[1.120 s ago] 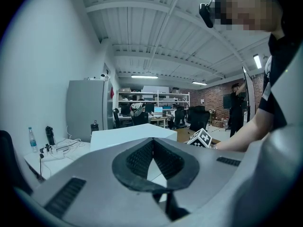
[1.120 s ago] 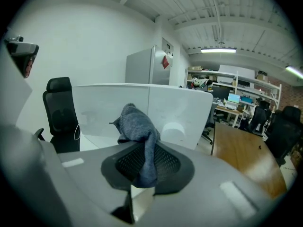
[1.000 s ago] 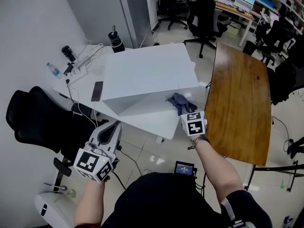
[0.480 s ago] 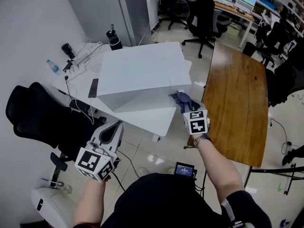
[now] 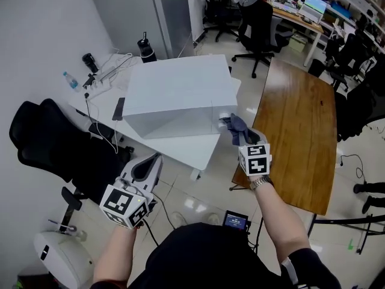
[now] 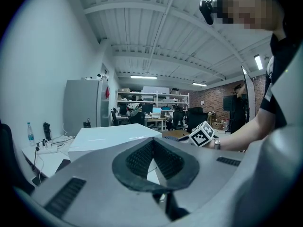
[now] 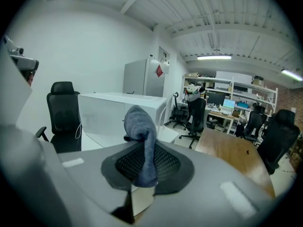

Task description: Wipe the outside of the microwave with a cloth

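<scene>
The white microwave stands on a white table in the middle of the head view. My right gripper is shut on a blue-grey cloth just off the microwave's near right corner. In the right gripper view the cloth bunches up and hangs between the jaws, with the microwave ahead to the left. My left gripper hangs low in front of the table, shut and empty. In the left gripper view its jaws meet, and the microwave lies beyond them.
A brown wooden table stands to the right. A black office chair is at the left. A phone, a power strip with cables and a water bottle lie on the white table's left part. A grey fridge stands behind.
My right gripper has carried the cloth to the right and a little up, next to the microwave's near right corner. My left gripper has drifted slightly right, still shut.
</scene>
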The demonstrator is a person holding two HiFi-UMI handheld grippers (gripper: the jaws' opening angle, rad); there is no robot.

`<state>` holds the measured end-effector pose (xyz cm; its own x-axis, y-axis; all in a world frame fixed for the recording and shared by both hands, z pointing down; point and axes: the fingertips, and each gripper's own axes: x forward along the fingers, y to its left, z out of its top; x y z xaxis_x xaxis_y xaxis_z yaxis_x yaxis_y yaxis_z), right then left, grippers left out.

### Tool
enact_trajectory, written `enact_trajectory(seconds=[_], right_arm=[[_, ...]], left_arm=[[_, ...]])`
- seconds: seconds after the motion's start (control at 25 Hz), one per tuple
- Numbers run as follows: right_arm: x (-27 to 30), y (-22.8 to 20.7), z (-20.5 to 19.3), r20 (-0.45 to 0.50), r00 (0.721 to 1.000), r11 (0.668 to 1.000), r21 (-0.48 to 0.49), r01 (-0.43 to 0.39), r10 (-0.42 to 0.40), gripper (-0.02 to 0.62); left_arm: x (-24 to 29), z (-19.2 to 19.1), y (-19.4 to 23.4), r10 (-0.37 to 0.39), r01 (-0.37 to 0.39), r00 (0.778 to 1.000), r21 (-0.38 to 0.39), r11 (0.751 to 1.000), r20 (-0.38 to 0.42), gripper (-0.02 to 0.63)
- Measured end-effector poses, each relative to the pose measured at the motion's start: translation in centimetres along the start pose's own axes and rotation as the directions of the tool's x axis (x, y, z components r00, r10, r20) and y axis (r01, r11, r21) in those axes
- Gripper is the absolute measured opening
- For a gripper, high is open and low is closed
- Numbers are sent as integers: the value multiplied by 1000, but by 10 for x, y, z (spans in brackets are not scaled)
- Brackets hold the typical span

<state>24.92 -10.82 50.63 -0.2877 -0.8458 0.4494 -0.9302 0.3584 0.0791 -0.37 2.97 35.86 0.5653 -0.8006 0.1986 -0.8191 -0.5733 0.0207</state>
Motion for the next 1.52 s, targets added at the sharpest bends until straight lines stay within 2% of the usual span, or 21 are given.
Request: enact_trajectory(seconds=[0.28,0.68,1.0,1.52], right_arm=[[-51,25,42,125,987,995,-13,-102,103,49],[-112,94,105,264,929,966,-83,-246,260,48],[-137,135,121,298,908,955,-113,-273,295,48],[-151,170,131,302,906,954,-134,-269,298,48]], left_arm=[[3,6,-27,-5,5,1000,4,1000,19,5],[-2,25,-33,-19,17,998,28,999,64,5],[-11,34,-29,-54,50,994,46,998,96,5],[-21,38,-17,-97,92,988,54,994,116,5]])
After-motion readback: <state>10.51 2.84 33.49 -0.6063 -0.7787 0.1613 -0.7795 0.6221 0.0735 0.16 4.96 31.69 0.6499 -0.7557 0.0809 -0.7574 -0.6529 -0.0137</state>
